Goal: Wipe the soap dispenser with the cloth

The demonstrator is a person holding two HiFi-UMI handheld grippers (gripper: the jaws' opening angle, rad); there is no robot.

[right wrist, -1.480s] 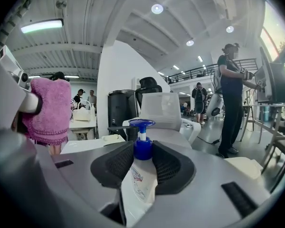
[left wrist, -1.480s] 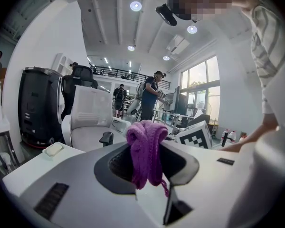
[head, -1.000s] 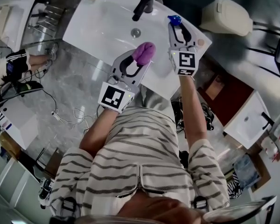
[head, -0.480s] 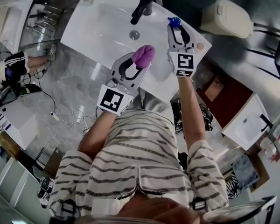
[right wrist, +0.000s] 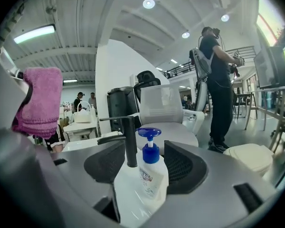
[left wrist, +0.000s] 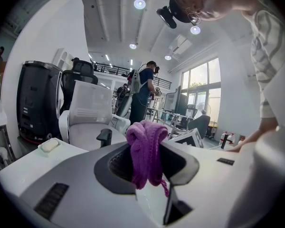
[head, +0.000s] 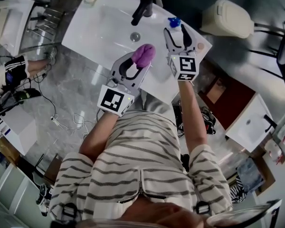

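Right gripper view: the right gripper (right wrist: pixel 145 156) is opening its jaws, dispenser (right wrist: pixel 152 178) between them; the left gripper (left wrist: pixel 147 156) clamps the cloth (left wrist: pixel 145 140).

Purple knit cloth (left wrist: pixel 146 148) in pale grey left tongs (head: pixel 143 60). White soap dispenser (right wrist: pixel 152 177) with blue pump between opening grey right tongs (head: pixel 177 33). Black-and-white square markers behind both tongs. White worktop (head: pixel 99 27) beneath them, black tap (head: pixel 143 7) beyond.
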